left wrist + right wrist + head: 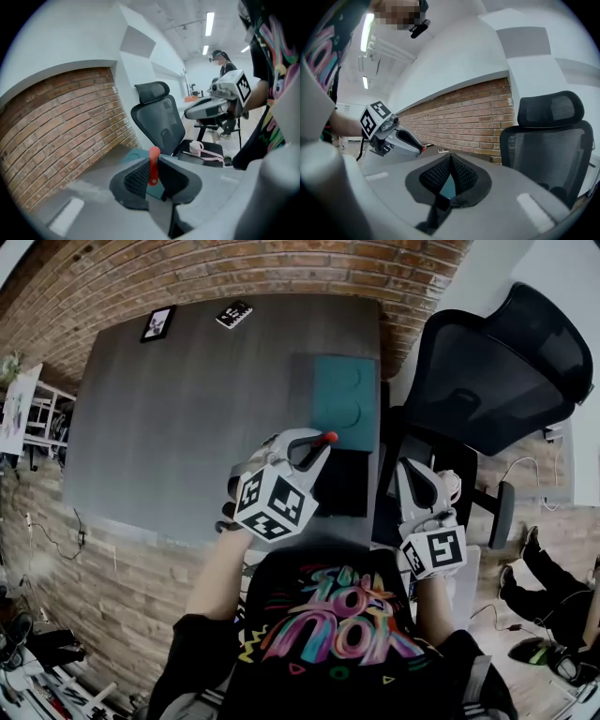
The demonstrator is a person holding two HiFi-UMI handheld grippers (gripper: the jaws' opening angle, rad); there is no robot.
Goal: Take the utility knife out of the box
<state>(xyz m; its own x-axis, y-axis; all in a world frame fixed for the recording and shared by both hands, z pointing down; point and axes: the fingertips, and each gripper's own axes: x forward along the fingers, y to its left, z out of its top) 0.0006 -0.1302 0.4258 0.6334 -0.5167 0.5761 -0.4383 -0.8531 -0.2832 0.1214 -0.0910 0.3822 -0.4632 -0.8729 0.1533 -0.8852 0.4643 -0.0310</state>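
Observation:
My left gripper (pixel 319 444) hangs above the near edge of the grey table (pixel 187 409), shut on the red utility knife (pixel 328 438). In the left gripper view the knife (pixel 153 165) stands upright between the black pads (pixel 137 178), its rounded end sticking out above them. Just beyond it on the table lie the teal box lid (pixel 343 401) and the dark open box (pixel 342 486). My right gripper (pixel 406 467) is held off the table's right edge, pads together with nothing between them (pixel 451 161). From there I see the left gripper (pixel 419 149) to the left.
A black mesh office chair (pixel 487 371) stands right of the table, with a pink mug (pixel 196 146) on its seat. A framed picture (pixel 157 322) and a marker card (pixel 233 313) lie at the table's far edge by the brick wall (pixel 281 268). Someone's legs (pixel 553 587) show at right.

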